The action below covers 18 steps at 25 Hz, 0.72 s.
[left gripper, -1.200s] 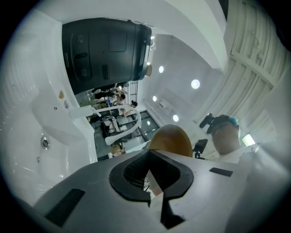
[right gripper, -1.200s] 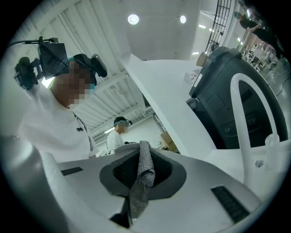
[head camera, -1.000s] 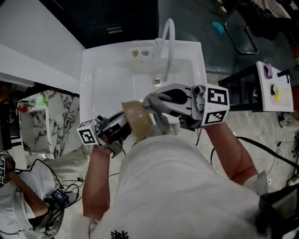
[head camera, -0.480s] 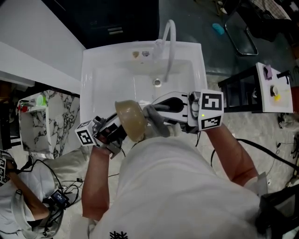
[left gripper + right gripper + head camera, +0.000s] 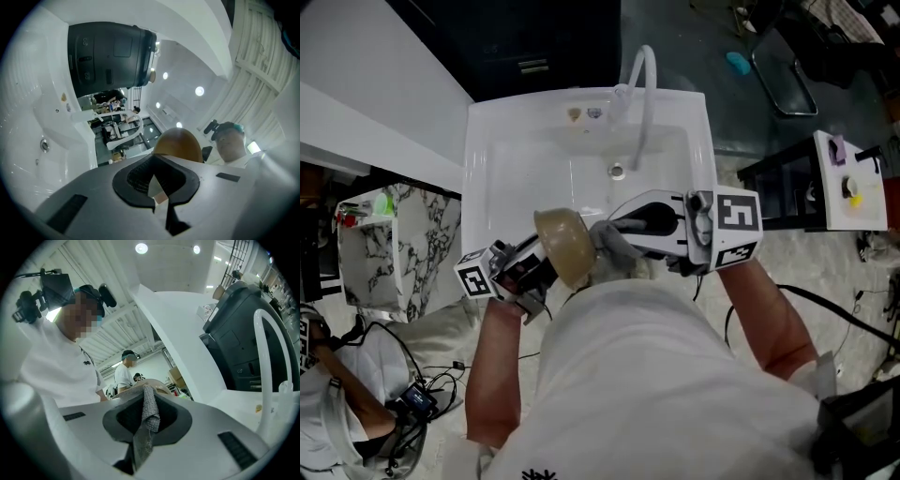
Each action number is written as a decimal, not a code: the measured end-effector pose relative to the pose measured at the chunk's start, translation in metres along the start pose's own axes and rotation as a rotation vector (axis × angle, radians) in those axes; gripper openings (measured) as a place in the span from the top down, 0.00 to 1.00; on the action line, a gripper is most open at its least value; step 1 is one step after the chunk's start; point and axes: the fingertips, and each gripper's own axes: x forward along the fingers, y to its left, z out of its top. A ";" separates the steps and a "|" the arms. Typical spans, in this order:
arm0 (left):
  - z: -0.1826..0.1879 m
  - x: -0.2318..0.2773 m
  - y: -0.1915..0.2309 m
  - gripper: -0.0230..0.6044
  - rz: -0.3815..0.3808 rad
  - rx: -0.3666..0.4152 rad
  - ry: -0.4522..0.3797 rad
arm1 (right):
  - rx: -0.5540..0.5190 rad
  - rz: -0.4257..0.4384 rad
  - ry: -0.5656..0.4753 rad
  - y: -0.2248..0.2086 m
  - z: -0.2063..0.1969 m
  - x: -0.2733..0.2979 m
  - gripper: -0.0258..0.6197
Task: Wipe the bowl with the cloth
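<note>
A tan bowl point(image 5: 565, 246) is held on edge over the front rim of the white sink point(image 5: 516, 159). My left gripper point(image 5: 528, 265) is shut on the bowl's rim from the lower left. In the left gripper view the bowl point(image 5: 178, 144) bulges up just beyond the shut left gripper point(image 5: 158, 199). My right gripper point(image 5: 614, 228) is shut on a grey cloth point(image 5: 621, 251), and the cloth lies against the bowl's right side. In the right gripper view the cloth point(image 5: 149, 420) hangs pinched in the right gripper point(image 5: 143, 446), with the bowl point(image 5: 157, 386) right behind it.
A curved white faucet point(image 5: 639, 89) rises at the sink's back, above the drain point(image 5: 617, 171). A marbled cabinet point(image 5: 412, 244) stands left of the sink. At the right is a black stand with a white tray point(image 5: 848, 183). Cables and a seated person point(image 5: 333, 403) are at lower left.
The bowl shifted a little to the left and turned more on edge. The right gripper and cloth slid left along it, then slightly back right. Both grips held.
</note>
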 end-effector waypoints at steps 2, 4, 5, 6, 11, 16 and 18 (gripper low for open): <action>-0.003 0.001 0.001 0.94 0.004 0.001 0.012 | -0.016 -0.022 -0.006 -0.004 0.003 0.000 0.91; -0.006 0.004 0.001 0.94 0.003 0.004 0.028 | -0.025 -0.056 -0.012 -0.011 0.005 -0.001 0.91; -0.008 0.005 0.000 0.94 0.001 0.006 0.036 | -0.027 -0.074 -0.015 -0.015 0.005 -0.002 0.91; -0.009 0.007 -0.001 0.94 0.001 0.007 0.043 | -0.027 -0.091 -0.018 -0.019 0.006 -0.003 0.91; -0.008 0.010 -0.004 0.94 -0.012 0.012 0.050 | -0.023 -0.129 0.004 -0.029 0.000 -0.001 0.91; 0.000 0.007 -0.011 0.94 -0.020 0.033 0.031 | -0.008 -0.139 0.047 -0.032 -0.014 0.003 0.91; 0.005 0.004 -0.013 0.94 -0.026 0.030 0.012 | 0.007 -0.133 0.057 -0.031 -0.019 0.005 0.91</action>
